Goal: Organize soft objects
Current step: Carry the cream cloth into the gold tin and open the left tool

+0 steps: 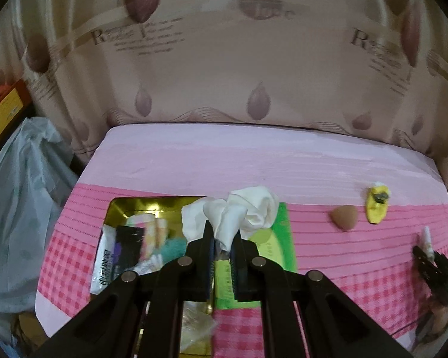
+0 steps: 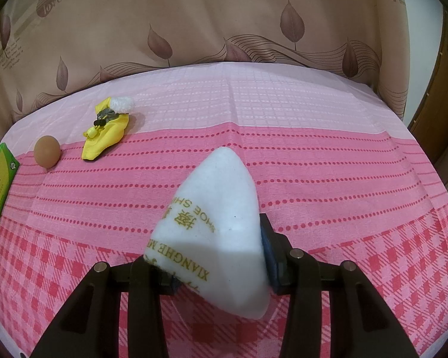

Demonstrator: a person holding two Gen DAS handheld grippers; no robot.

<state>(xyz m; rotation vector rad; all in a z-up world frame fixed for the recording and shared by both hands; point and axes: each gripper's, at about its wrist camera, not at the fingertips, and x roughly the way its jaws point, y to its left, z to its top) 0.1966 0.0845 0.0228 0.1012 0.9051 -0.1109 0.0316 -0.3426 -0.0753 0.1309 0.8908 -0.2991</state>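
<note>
In left gripper (image 1: 222, 246): white cloth (image 1: 242, 211).

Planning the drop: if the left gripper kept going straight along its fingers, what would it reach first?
Probably the green box beside the gold tin. The left gripper, shut on the white cloth, points down about over the seam between them, so depth is uncertain; the cloth would touch first.

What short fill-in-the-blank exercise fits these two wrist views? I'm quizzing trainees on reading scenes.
1. The left tongs pinch a crumpled ____ cloth.
2. The right tongs grip a white ____ printed in gold.
3. Beside the brown egg-shaped sponge lies a ____ plush toy.
4. The gold tin sits on a ____ tablecloth.

Missing words: white; shoe-shine sponge; yellow; pink
</note>
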